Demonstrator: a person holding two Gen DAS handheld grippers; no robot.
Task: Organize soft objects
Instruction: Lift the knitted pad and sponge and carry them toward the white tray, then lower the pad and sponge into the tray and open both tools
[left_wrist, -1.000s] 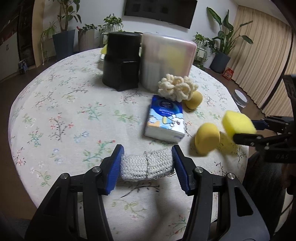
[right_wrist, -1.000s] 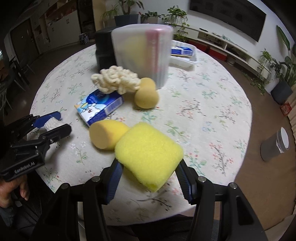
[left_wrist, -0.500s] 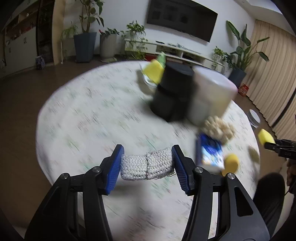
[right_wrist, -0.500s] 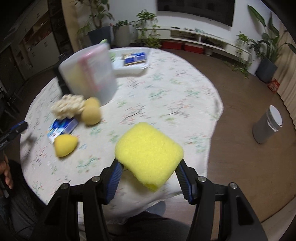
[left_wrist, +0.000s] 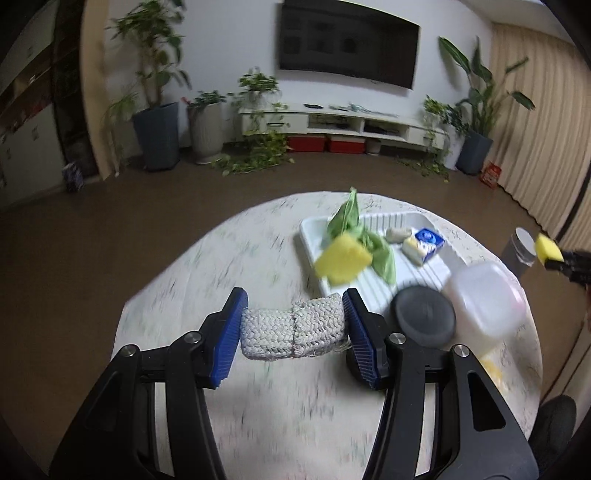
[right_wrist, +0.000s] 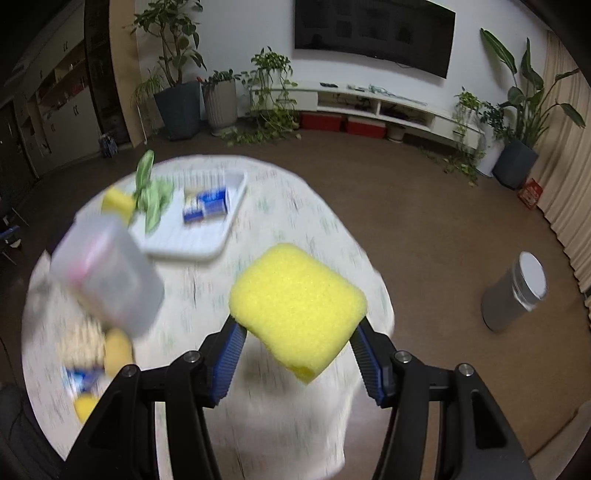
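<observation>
My left gripper (left_wrist: 294, 334) is shut on a white knitted pad (left_wrist: 293, 331) and holds it high above the round floral table (left_wrist: 221, 280). My right gripper (right_wrist: 298, 343) is shut on a yellow sponge (right_wrist: 297, 302), also raised above the table (right_wrist: 295, 206); it shows small at the right edge of the left wrist view (left_wrist: 548, 248). A white tray (left_wrist: 421, 273) at the table's far side holds a green cloth (left_wrist: 369, 240), a yellow sponge (left_wrist: 341, 260) and a blue tissue pack (left_wrist: 428, 240). The tray (right_wrist: 207, 243) also shows in the right wrist view.
A black canister (left_wrist: 423, 321) and a translucent lidded tub (left_wrist: 487, 299) stand near the tray. A cream crochet piece (right_wrist: 79, 341), a yellow ball (right_wrist: 118, 350) and a blue pack (right_wrist: 83, 380) lie blurred at the near left. A grey bin (right_wrist: 517, 295) stands on the floor.
Both grippers have risen well above the table with their loads. The views have swung so the white tray and the room beyond now show.
</observation>
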